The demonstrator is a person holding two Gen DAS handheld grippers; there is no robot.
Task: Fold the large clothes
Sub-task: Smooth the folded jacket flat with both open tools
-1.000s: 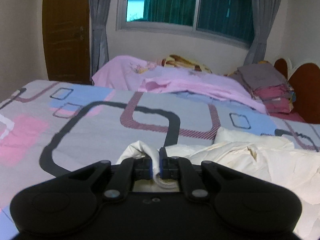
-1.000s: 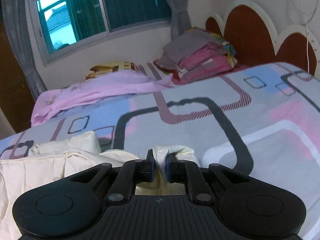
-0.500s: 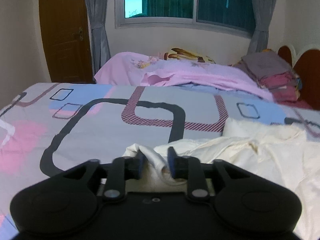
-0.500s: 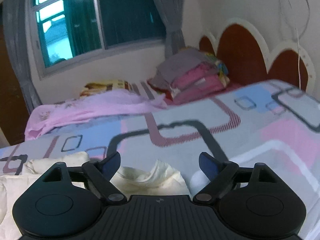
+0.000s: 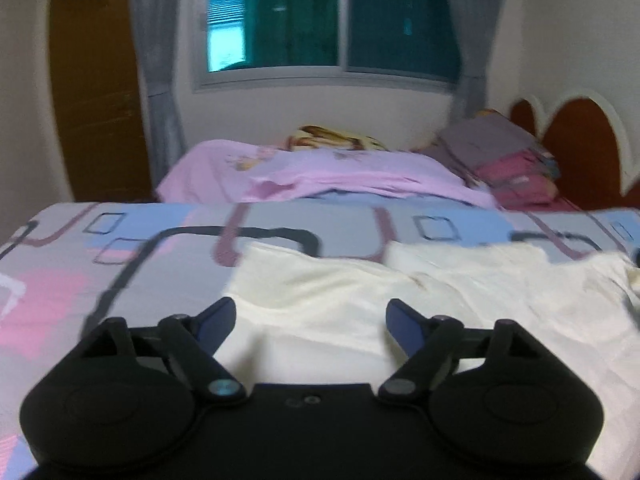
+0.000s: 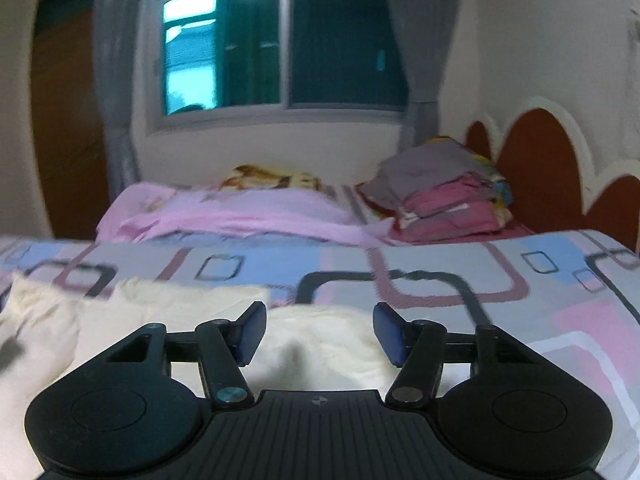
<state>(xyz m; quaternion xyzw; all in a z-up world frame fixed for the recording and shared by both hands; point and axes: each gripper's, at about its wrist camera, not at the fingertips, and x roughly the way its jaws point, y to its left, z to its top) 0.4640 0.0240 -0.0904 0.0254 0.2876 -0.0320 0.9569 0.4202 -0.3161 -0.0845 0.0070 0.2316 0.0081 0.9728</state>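
A: Garment [image 5: 332, 312]: cream, plain. Bedsheet [image 5: 72, 264]: grey, with pink and blue blocks, black and maroon-striped rounded outlines.

B: Confirmed. Far blanket [image 6: 248, 212]: pale lilac-pink. Folded stack [image 6: 444, 196]: grey over magenta. Headboard [image 6: 536, 156]: red-brown, white scalloped edging. Curtains [image 6: 420, 40]: grey. Fingers [image 6: 250, 336]: blue pads on black.

Both grippers are matte black. The left gripper [image 5: 311, 314] has blue pads [image 5: 402, 322] and silver pivot screws. The right gripper [image 6: 319, 330] adds a ribbed centre plate with a small round marking.
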